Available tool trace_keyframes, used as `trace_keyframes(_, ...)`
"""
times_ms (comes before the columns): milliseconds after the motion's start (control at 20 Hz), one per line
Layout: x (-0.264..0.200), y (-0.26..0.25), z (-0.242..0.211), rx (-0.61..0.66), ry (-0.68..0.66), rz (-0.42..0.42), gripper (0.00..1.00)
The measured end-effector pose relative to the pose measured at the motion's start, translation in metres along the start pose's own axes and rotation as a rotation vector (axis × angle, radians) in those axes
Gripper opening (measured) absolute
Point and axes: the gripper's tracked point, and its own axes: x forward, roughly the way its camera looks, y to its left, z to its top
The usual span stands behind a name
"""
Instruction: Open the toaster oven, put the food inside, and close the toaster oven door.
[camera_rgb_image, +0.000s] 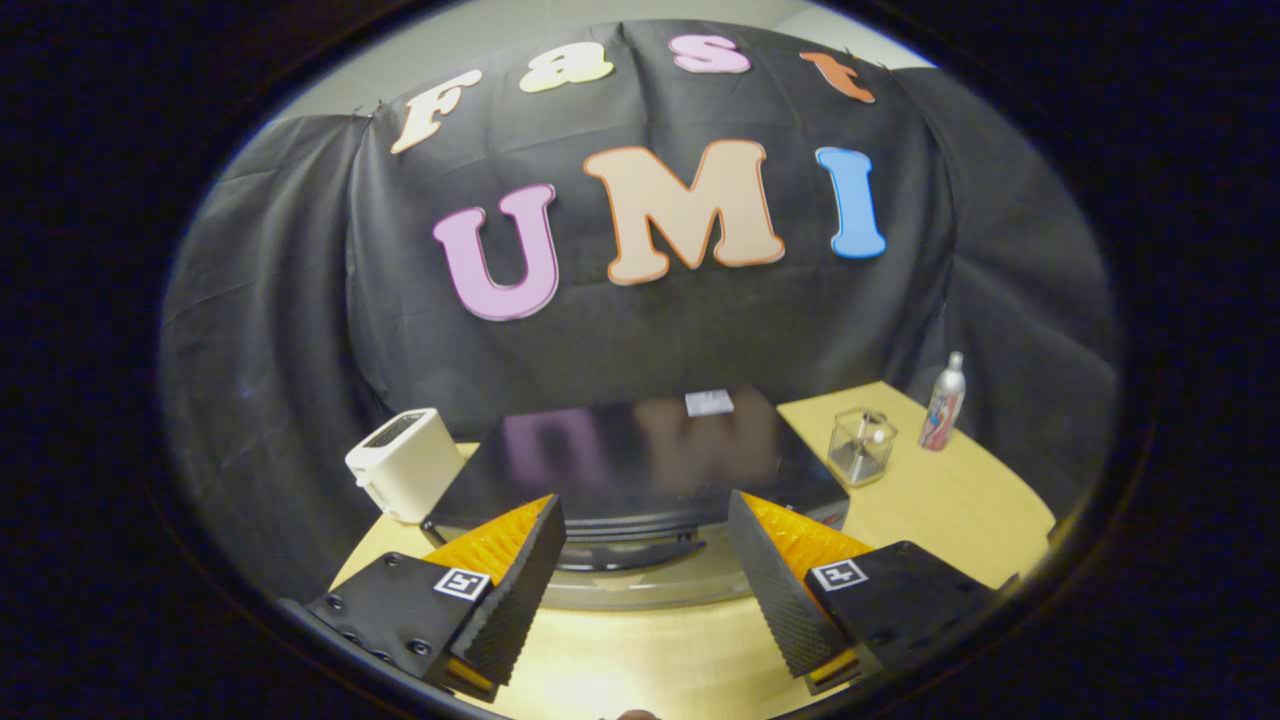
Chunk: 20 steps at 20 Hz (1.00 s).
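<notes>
- Toaster oven (640, 460), a glossy black box with a flat shiny top, sits on the pale wooden surface (950, 500) just ahead of the fingers, seen from above and in front.
- Its door looks shut: the dark curved handle (630, 555) sits up against the front edge, with the glass front below it.
- Hand-held gripper (640, 570) has its fingers spread wide with nothing between them, lined up on either side of that handle.
- Can't spot any food out on the surface, and can't see inside the oven from here.
- So honestly this fits two stages: door closed with the food yet to go in, or door closed again with it inside. Can't call it.
- Other stuff around: white plastic toaster (405, 465) beside the oven on one side, clear glass jar (860, 445) and slim spray can (943, 405) on the other.
</notes>
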Motion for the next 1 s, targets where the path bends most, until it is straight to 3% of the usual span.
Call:
trace_keyframes(250,-0.010,-0.016,0.100,0.000,-0.146,-0.020,1.00)
trace_keyframes(600,-0.007,-0.057,0.186,-0.026,-0.227,-0.041,1.00)
trace_keyframes(1000,-0.003,-0.116,0.220,-0.045,-0.267,-0.136,1.00)
